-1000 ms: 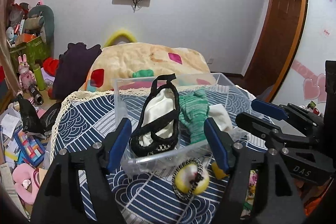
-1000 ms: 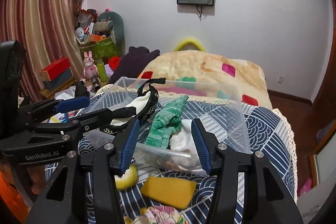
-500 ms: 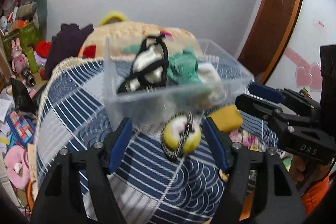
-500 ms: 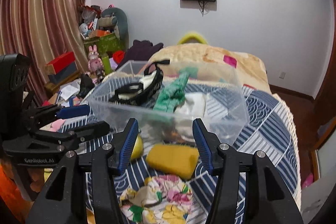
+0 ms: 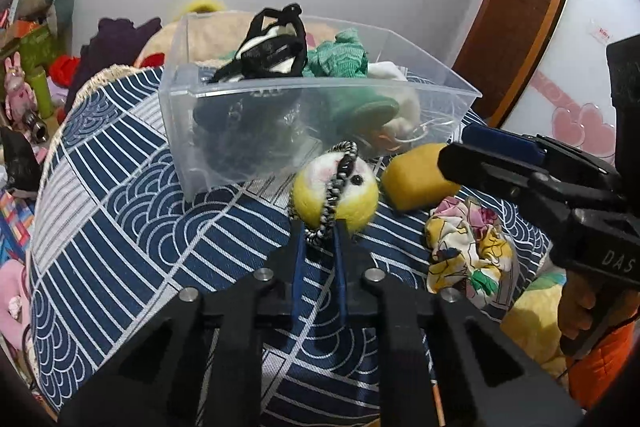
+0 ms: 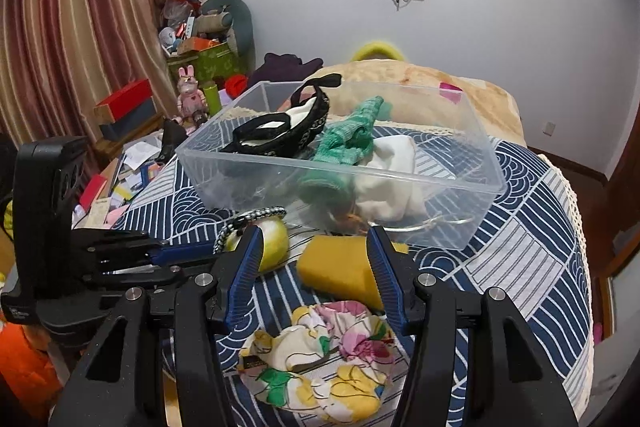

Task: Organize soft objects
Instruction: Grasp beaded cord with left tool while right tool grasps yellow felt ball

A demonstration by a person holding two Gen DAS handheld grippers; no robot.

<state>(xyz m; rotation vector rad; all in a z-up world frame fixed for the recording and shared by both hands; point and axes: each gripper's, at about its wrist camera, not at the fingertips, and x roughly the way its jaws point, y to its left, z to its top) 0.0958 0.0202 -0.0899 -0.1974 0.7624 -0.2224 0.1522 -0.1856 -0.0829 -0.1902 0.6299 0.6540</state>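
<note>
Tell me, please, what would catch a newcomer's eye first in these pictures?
Probably the left gripper, shut on the black-and-white braided band looped round a yellow plush ball on the blue wave-patterned cloth. Just behind it stands a clear plastic bin holding a black-trimmed item, a green knit piece and white cloth. Nearer the open right gripper lie a yellow sponge and a crumpled floral fabric.

The bedspread (image 5: 120, 211) is dark blue with white waves and stripes. The plush ball (image 5: 335, 195) is yellow and white, with a black-and-white braided cord (image 5: 336, 195) around it. The sponge (image 6: 340, 273) is yellow. The scrunched cloth (image 6: 320, 355) has flowers (pink, yellow, green). The bin (image 6: 472, 155) is see-through, with a green knit sock (image 6: 348, 143) inside.
</note>
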